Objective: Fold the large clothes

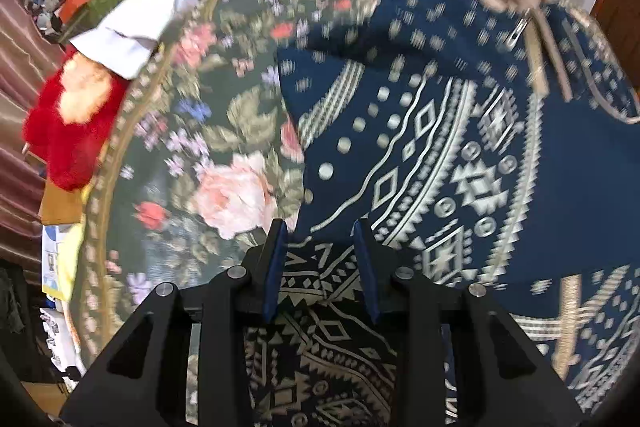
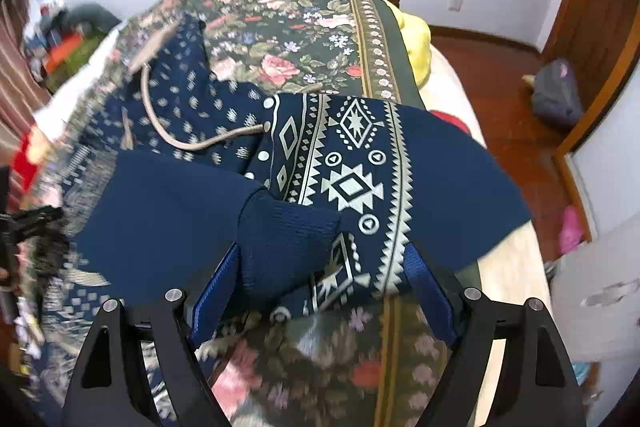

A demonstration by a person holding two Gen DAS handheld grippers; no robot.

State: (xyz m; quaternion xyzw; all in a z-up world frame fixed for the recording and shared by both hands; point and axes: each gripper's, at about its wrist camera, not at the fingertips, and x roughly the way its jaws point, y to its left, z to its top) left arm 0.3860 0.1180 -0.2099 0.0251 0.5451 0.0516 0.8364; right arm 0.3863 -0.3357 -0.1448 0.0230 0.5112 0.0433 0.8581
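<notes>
A large navy hoodie (image 1: 460,147) with white geometric patterns and beige drawstrings (image 1: 536,55) lies on a floral bedspread (image 1: 224,147). My left gripper (image 1: 322,227) has its jaws partly apart, with a fold of the hoodie's patterned fabric between them. In the right wrist view the same hoodie (image 2: 352,163) lies spread out, with a plain navy sleeve and its ribbed cuff (image 2: 286,239) folded across it. My right gripper (image 2: 324,259) is wide open, its blue pads either side of the cuff and the hoodie's edge, not closed on them.
A red plush toy (image 1: 68,131) and a white garment (image 1: 160,3) lie at the bed's left edge, with clutter and a curtain (image 1: 16,75) beyond. A yellow pillow (image 2: 416,43) lies at the bed's far right. A wooden floor (image 2: 516,131) with a grey bag (image 2: 556,95) is on the right.
</notes>
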